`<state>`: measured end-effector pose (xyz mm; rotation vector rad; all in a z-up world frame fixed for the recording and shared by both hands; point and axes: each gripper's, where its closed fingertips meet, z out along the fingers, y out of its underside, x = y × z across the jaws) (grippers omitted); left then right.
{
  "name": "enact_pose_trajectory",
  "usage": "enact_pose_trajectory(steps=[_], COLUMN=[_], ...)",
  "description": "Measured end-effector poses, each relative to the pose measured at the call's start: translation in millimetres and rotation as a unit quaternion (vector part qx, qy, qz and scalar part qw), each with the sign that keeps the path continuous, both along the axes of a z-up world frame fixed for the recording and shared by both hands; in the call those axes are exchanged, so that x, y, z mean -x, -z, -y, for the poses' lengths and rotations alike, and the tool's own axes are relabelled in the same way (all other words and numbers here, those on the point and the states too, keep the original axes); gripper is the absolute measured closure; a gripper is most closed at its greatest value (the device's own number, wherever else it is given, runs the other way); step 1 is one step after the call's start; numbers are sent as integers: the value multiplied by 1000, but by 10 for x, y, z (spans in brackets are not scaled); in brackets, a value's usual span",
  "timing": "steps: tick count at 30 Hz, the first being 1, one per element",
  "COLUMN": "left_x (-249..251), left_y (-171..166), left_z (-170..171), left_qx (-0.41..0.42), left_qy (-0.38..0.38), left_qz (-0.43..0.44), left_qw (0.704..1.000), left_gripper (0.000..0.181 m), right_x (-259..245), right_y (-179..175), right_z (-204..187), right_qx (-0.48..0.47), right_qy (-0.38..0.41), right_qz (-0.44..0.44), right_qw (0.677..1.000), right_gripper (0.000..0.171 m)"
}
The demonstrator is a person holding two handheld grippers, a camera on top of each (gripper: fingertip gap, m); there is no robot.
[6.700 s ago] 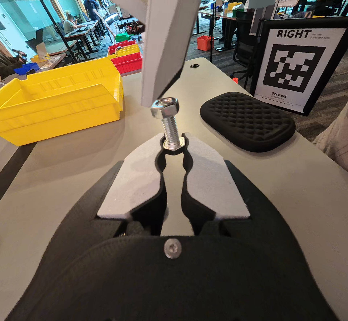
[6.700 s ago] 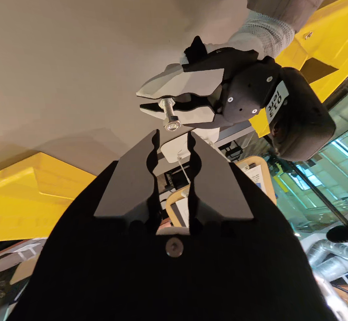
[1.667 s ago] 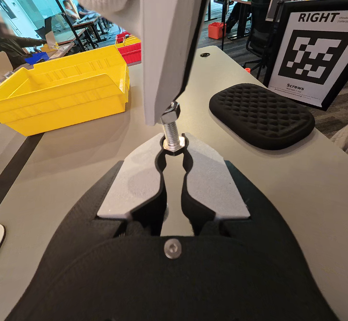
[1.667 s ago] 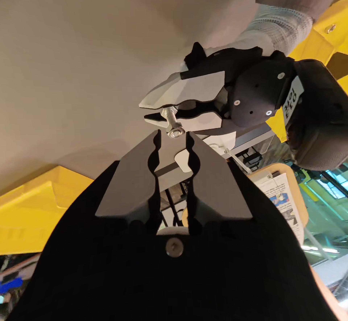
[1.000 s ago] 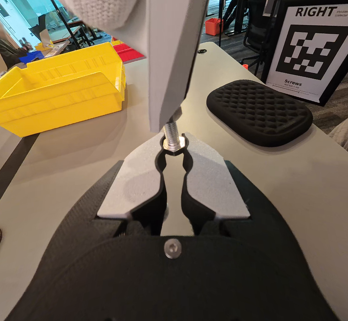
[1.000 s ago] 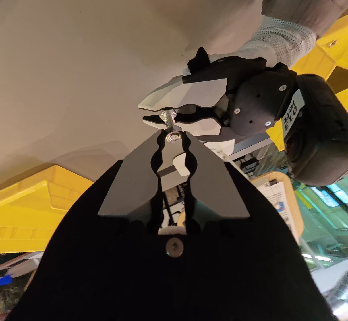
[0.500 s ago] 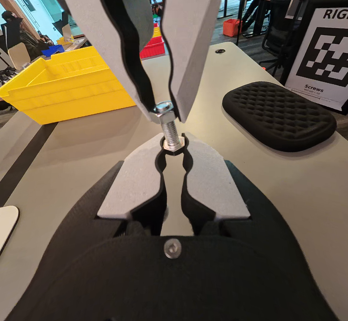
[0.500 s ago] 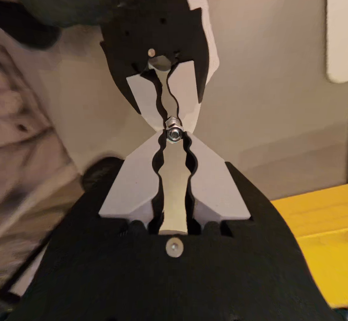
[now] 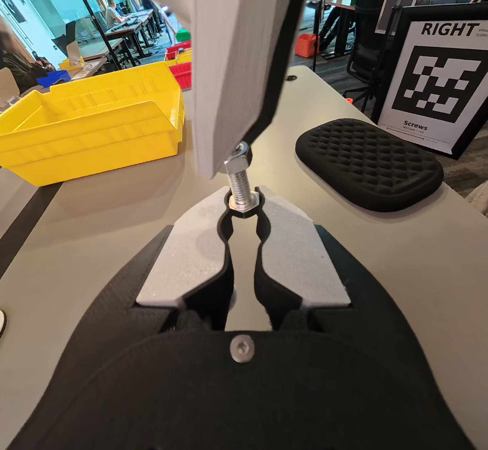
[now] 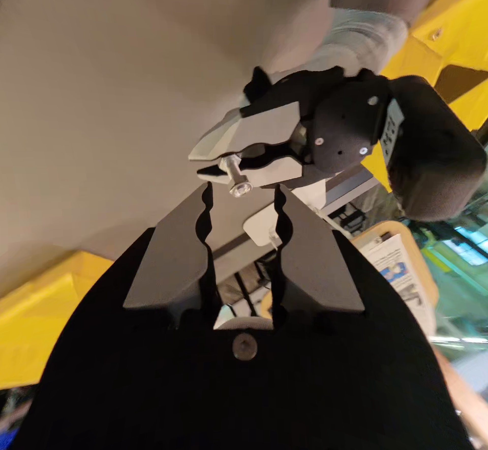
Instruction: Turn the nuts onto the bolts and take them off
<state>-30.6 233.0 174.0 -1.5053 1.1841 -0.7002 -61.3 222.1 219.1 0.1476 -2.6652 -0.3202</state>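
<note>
Left gripper [image 9: 243,203] is clamped on the bolt [image 9: 239,189]; right gripper [image 10: 241,189] gapes empty around the nut [image 10: 239,185]. Off-centre closing could cross-thread it.

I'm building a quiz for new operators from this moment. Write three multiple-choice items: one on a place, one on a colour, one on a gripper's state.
1. Where is the bolt?
A. Lying in the bin
B. Clamped by its head in the left gripper
C. On the black pad

2. What colour is the bin on the table?
A. Yellow
B. Green
C. White

3. How is the right gripper in its own view?
A. Shut on the nut
B. Shut on the bolt head
C. Open, its tips either side of the nut

Answers: 1 B, the hex head sits between the left fingertips, shank pointing up. 2 A, the bin beside the gripper is plain yellow. 3 C, a clear gap shows between the fingers, with the nut on the bolt's end just beyond them.
</note>
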Motion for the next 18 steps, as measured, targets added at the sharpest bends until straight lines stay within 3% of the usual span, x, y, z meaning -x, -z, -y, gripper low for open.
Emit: enact_pose_trajectory(steps=[8,14,18], left_x=[-10,-37,-48], left_y=[-2,18,33], left_z=[22,43,40], left_qx=[-2,-1,-5], left_qy=[6,12,10], left_qz=[-1,-6,-11], left_qw=[1000,1000,1000], left_gripper=[167,167,167], right_x=[-17,-20,-42], right_y=[80,106,122], right_z=[-73,-20,-20], right_qx=[-77,-76,-64], right_qy=[-92,-106,-71], right_qz=[22,22,33], right_qw=[992,991,995], right_gripper=[142,151,155])
